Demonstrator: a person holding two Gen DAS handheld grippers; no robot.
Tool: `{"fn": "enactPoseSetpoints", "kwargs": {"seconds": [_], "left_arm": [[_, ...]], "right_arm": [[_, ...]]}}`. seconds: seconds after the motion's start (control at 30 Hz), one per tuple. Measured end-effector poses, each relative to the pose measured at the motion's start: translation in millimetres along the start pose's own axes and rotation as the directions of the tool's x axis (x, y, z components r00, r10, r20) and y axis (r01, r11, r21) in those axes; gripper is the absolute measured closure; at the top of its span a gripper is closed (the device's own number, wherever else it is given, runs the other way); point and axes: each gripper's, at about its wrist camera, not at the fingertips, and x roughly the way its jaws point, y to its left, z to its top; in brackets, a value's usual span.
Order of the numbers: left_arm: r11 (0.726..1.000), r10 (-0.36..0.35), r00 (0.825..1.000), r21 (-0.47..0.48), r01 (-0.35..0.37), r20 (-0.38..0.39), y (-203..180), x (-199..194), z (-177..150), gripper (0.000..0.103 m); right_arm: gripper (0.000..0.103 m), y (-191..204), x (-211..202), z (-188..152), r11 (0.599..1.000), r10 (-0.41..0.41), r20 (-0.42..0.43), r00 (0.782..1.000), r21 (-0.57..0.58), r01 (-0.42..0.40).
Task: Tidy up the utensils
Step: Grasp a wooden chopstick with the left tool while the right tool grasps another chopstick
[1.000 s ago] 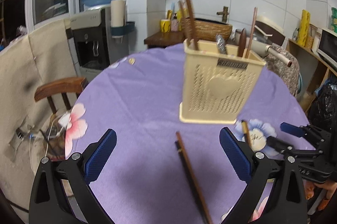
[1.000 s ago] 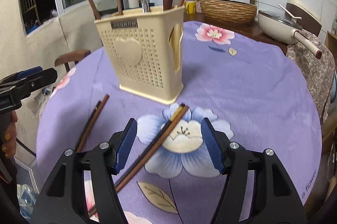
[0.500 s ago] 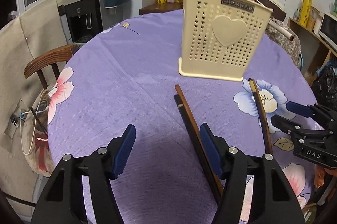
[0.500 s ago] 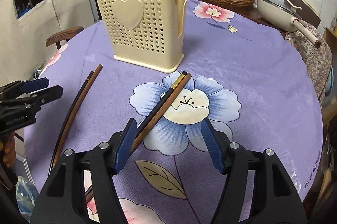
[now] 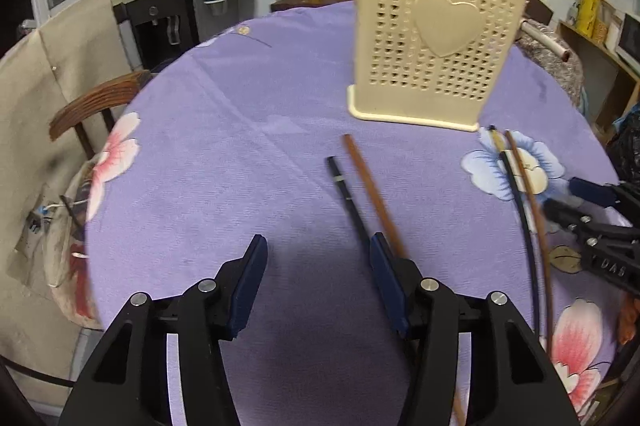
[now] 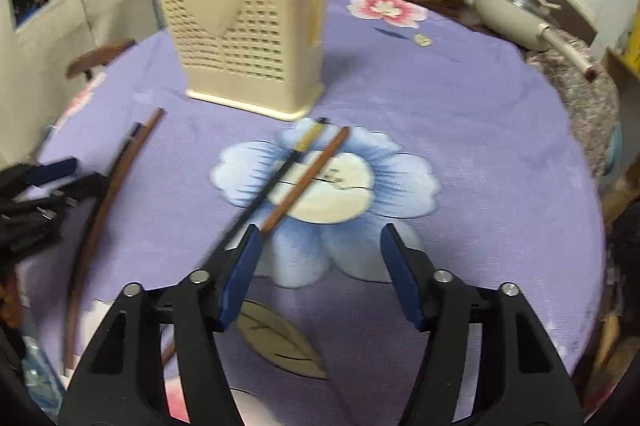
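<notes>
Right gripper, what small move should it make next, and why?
Probably slide the right gripper a little toward its left and lower it. Its jaws stand open and empty, and the black chopstick and brown chopstick on the blue flower pass just outside its left pad, not between the jaws. The cream utensil holder waits beyond them.

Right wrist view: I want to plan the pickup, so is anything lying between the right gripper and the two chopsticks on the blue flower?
Nothing visible does. The right gripper is open over bare cloth, and the black chopstick and brown chopstick run past its left finger. The utensil holder stands beyond them.
</notes>
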Motion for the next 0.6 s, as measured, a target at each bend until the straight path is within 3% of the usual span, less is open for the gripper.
{"fn": "enactPoseSetpoints", "kwargs": {"seconds": [0.07, 0.2, 0.33, 0.5, 0.6], "left_arm": [[1.0, 0.025, 1.0, -0.012, -0.025, -0.008, 8, 1, 1, 0.051], [0.995, -0.036, 0.999, -0.094, 0.037, 0.007, 18, -2, 5, 0.051], [0.996, -0.059, 0.998, -0.07, 0.06, 0.025, 5, -2, 12, 0.051], [0.996, -0.048, 0.999, -0.081, 0.048, 0.001, 1, 12, 17, 0.052], [0.994, -0.051, 0.999, -0.098, 0.05, -0.004, 3, 16, 17, 0.054]], "right_arm": [[0.045, -11, -1, -1, 0.998, 0.037, 0.002, 0.999, 0.052, -0.037], [0.045, -17, -1, 1, 0.994, 0.064, 0.02, 0.998, 0.092, -0.066], [0.047, -13, 5, 9, 0.986, 0.112, 0.021, 0.994, 0.118, -0.113], [0.06, -11, 19, 21, 0.979, 0.125, -0.011, 0.992, 0.162, -0.121], [0.062, -9, 23, 25, 0.977, 0.125, -0.017, 0.992, 0.178, -0.12]]}}
